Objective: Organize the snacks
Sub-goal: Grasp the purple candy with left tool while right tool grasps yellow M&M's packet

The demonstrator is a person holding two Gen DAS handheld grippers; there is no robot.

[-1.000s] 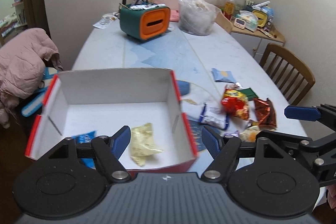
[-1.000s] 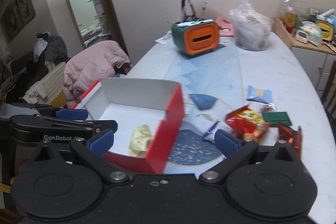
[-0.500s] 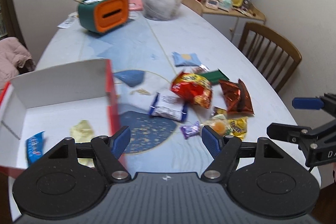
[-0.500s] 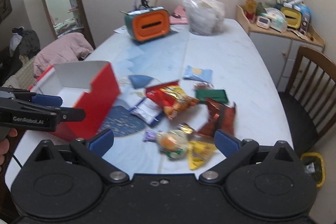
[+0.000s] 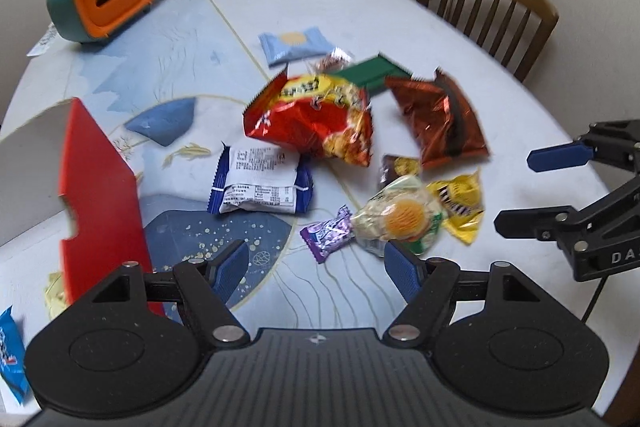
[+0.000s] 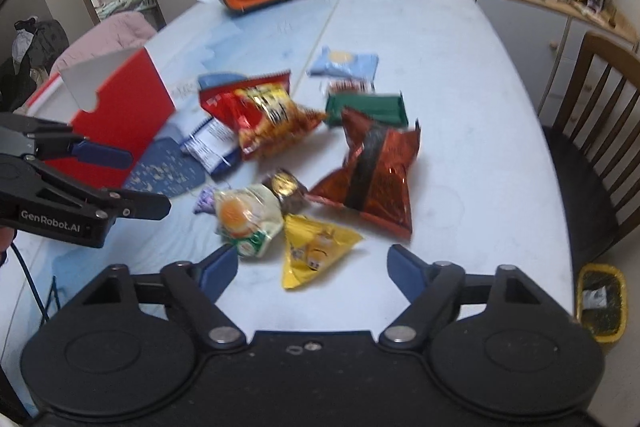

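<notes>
Snacks [image 5: 308, 115] lie loose on the table [image 5: 328, 3]. Red box [image 5: 100, 187] holds a blue packet [image 5: 10, 355]. Left tool [image 5: 316, 269] is wide and empty; right tool [image 6: 308, 273] is closing, empty.

Wooden chair [image 6: 596, 131] beside pale table [image 6: 440, 67], cream walls.

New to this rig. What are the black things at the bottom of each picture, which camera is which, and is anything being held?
No robot arm: a person carries a two-finger gripper in each hand, with a fisheye camera on each looking along its blue-padded fingers. One picture is from the left gripper, the other from the right gripper; each also shows the other at its edge. On the table lie loose snacks: a red chip bag, a yellow candy packet, a purple candy. The red box collects them. The left is open and empty; the right's jaws are closing, nothing between them.
</notes>
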